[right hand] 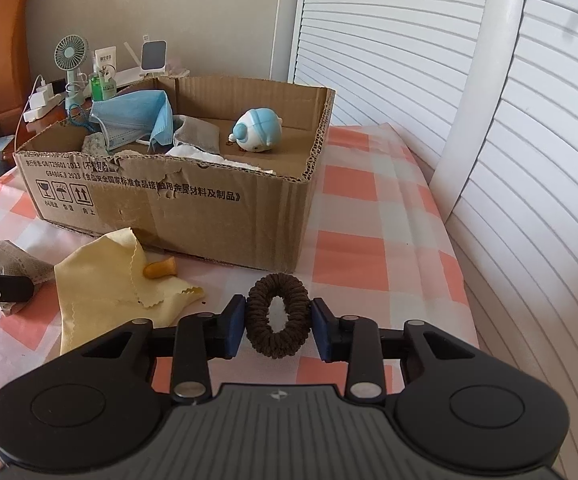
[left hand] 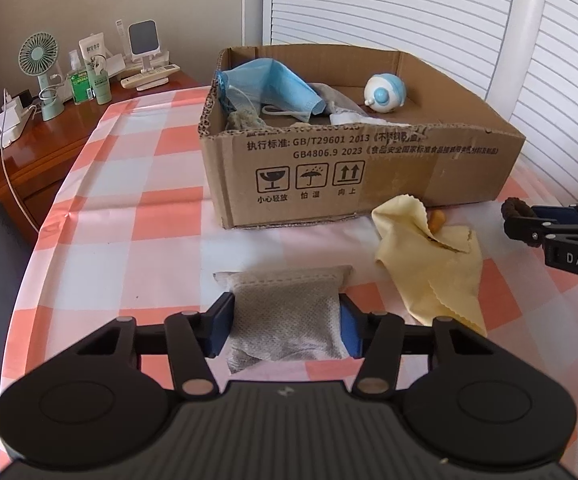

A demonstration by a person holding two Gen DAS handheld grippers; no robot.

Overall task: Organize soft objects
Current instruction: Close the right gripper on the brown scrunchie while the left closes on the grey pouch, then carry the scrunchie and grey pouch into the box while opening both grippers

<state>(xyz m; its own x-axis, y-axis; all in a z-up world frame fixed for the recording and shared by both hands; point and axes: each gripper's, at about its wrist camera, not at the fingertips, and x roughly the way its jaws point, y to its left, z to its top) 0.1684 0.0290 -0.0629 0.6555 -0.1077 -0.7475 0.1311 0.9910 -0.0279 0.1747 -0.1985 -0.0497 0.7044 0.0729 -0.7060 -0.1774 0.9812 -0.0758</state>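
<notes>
My left gripper (left hand: 287, 322) is shut on a grey fabric pouch (left hand: 285, 316), low over the checked tablecloth in front of the cardboard box (left hand: 369, 172). My right gripper (right hand: 277, 320) is shut on a brown hair scrunchie (right hand: 277, 314), to the right of the box's near corner; it also shows in the left wrist view (left hand: 519, 216). A yellow cloth (left hand: 433, 264) lies between the grippers, with a small orange object (right hand: 161, 269) on it. The box (right hand: 193, 208) holds a blue face mask (right hand: 137, 118), grey pouches and a blue-white round toy (right hand: 257, 130).
A wooden nightstand (left hand: 49, 152) at the far left carries a small fan (left hand: 41, 60), bottles, a charger and cables. White louvred doors (right hand: 409, 40) stand behind and to the right. The table's edge curves along the left (left hand: 21, 272).
</notes>
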